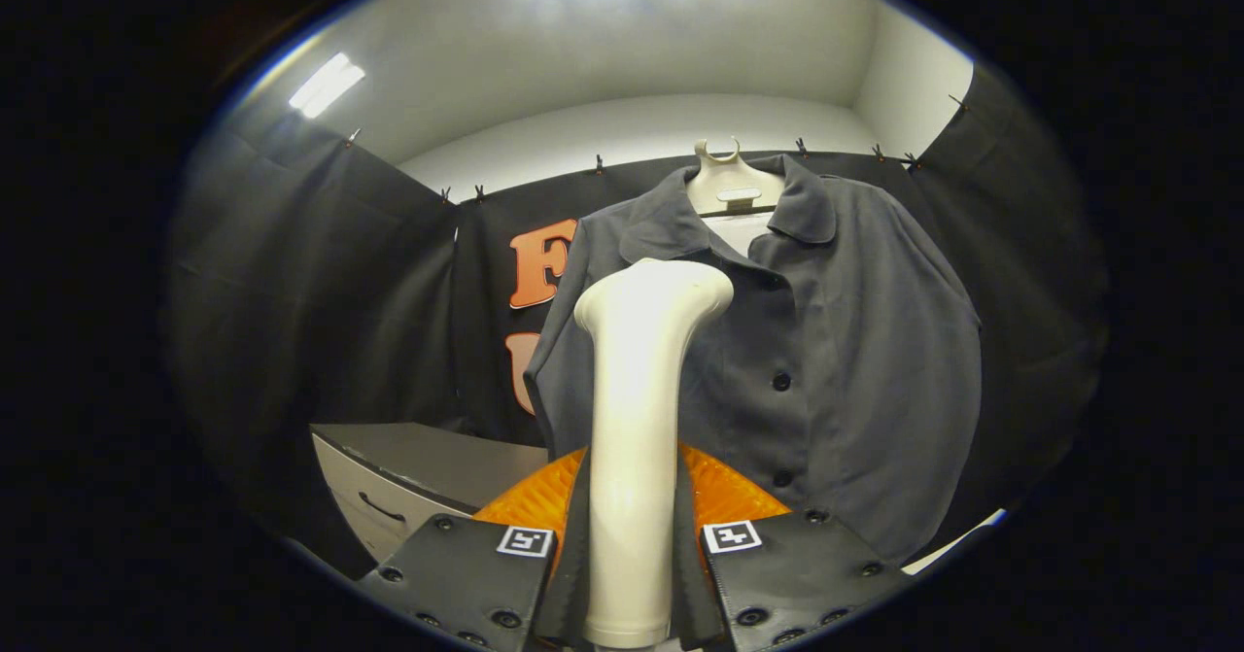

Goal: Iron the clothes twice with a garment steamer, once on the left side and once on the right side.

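Observation:
My gripper point(632, 545) is shut on the white handle of a garment steamer point(637, 419), which stands upright between the two fingers. The steamer's head bends forward at the top and sits against the left chest of a dark grey buttoned shirt point(826, 341), just below the collar. The shirt hangs on a pale hanger point(731, 181) in front of the black cloth wall, open at the neck. Its lower left part is hidden behind the steamer and my fingers.
A grey cabinet point(418, 477) with a drawer handle stands low to the left of the shirt. Black cloth point(311, 283) hangs all around behind. A pale strip point(957, 540) shows low on the right, beyond the right finger.

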A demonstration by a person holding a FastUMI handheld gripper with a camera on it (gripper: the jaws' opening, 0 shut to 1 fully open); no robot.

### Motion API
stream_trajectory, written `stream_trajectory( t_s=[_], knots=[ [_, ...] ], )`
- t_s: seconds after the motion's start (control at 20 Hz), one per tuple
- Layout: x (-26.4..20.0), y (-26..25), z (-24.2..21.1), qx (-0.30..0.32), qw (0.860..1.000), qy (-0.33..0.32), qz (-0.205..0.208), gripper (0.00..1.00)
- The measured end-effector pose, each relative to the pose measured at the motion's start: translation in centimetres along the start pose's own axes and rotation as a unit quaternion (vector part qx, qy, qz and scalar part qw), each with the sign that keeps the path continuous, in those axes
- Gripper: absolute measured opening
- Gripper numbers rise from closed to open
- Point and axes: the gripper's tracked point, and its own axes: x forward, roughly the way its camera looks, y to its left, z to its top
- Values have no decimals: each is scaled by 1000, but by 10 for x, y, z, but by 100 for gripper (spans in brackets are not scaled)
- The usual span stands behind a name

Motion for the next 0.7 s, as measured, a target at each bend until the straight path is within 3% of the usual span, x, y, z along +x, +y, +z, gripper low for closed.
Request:
stream_trajectory(
  t_s=[0.3, 0.7],
  knots=[
    [13, -7, -16, 4, 1000, 20, -10, 42],
    [-10, -12, -50, 10, 999, 50, -18, 42]
  ],
)
